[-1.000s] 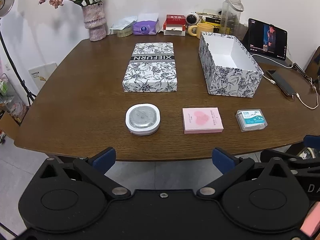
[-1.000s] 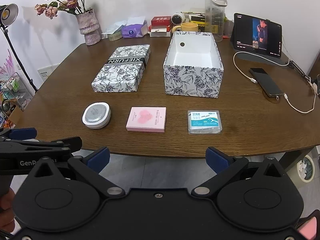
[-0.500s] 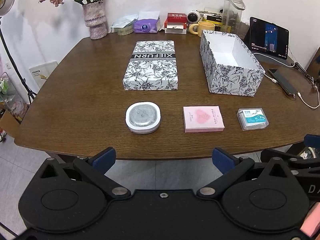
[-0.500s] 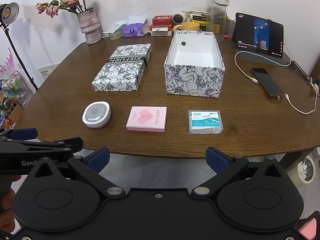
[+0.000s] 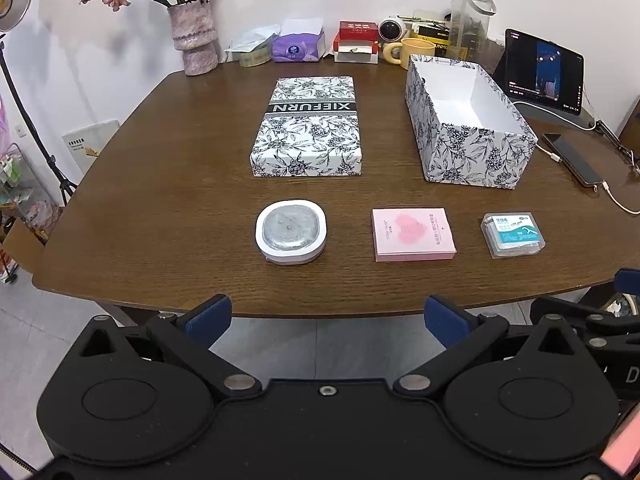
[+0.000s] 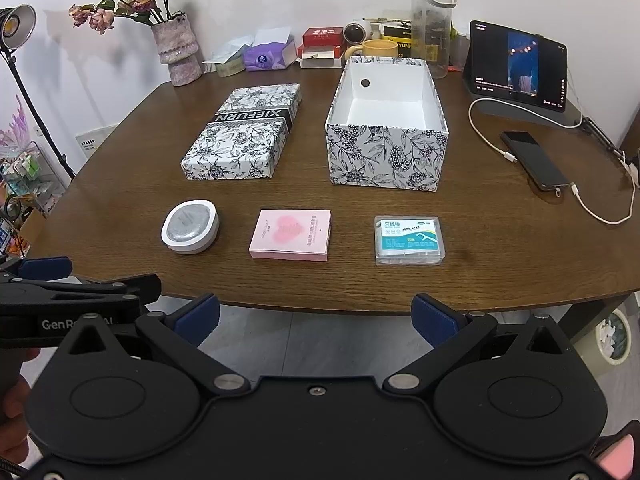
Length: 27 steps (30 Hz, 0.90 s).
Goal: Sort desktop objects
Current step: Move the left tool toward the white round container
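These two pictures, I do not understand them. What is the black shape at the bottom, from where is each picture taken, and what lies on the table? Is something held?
The black shape is a hand-held gripper with two blue-tipped fingers; a person holds one in each hand. A camera on each looks forward along the fingers, so one picture comes from the left gripper and the other from the right gripper. Both are open, hold nothing, and hang just off the near edge of the table. In the right view the left gripper shows at the left edge.

Near the front lie a white round case, a pink box and a clear floss box. Behind them are a flowered lid and an open, empty flowered box. At the far side stand a vase, tissues, a mug, a tablet and a phone.
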### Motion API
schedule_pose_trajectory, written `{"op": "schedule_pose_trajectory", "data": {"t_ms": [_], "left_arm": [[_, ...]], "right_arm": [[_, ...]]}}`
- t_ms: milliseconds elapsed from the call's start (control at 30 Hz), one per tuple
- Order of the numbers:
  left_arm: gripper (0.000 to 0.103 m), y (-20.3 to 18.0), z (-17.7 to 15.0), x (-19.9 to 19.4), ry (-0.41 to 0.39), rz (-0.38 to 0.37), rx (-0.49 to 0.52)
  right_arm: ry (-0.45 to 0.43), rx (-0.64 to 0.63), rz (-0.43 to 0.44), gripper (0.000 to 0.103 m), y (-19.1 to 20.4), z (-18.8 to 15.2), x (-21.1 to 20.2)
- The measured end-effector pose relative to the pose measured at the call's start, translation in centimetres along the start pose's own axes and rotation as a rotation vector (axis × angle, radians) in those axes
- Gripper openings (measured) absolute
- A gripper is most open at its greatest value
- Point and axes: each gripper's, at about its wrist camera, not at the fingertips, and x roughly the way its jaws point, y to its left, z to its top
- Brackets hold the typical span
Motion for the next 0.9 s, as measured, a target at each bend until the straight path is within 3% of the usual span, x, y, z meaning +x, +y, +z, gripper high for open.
{"op": "schedule_pose_trajectory", "data": {"t_ms": [633,900], "left_arm": [[0.103,0.9,0.7,4.1,-0.054,0.011,0.01],[0.103,1.8,0.3,6.0,-0.033,-0.007,-0.003]], "right_arm": [[-0.044,-0.058,-0.006,0.103,0.0,0.5,4.5],[-0.087,-0.059,-0.001,0.103,0.2,0.2,5.9]]}}
